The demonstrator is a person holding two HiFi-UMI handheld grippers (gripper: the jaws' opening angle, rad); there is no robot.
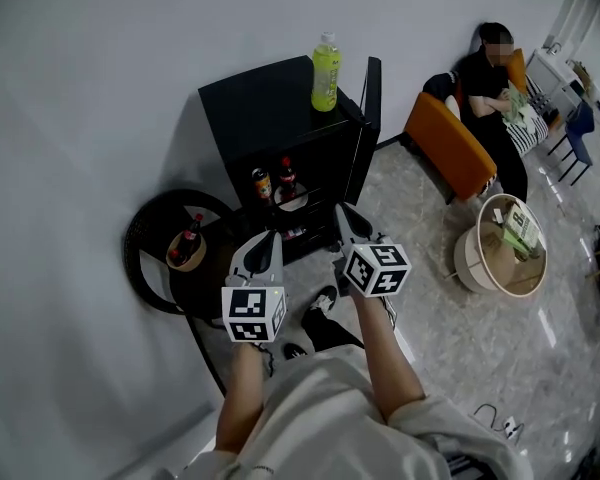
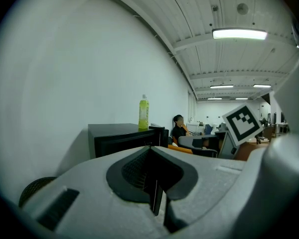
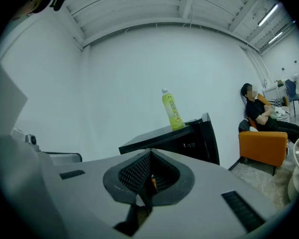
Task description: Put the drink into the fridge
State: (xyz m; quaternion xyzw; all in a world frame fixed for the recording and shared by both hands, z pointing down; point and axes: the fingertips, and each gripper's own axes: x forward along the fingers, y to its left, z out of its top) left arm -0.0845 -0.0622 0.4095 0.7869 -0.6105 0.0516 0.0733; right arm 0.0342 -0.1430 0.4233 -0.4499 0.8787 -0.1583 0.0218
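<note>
Presently your left gripper (image 1: 268, 240) and right gripper (image 1: 346, 214) are closed, empty; take the yellow-green plastic bottle (image 1: 325, 72) mid-body: likely light, slippery.

The left gripper (image 2: 152, 148) has its two jaws closed flat against each other with nothing between them, and past their tips stands the black fridge (image 2: 117, 136) against the white wall. On its top is the drink (image 2: 143, 113) — a yellow-green bottle with a white cap, upright. Further back a person (image 2: 178, 128) in dark clothes sits by an orange seat (image 2: 182, 149), a marker cube (image 2: 242, 123) pokes in from the right, and a dark round table (image 2: 32, 190) shows low on the left — ceiling lights (image 2: 239, 34) overhead.
</note>
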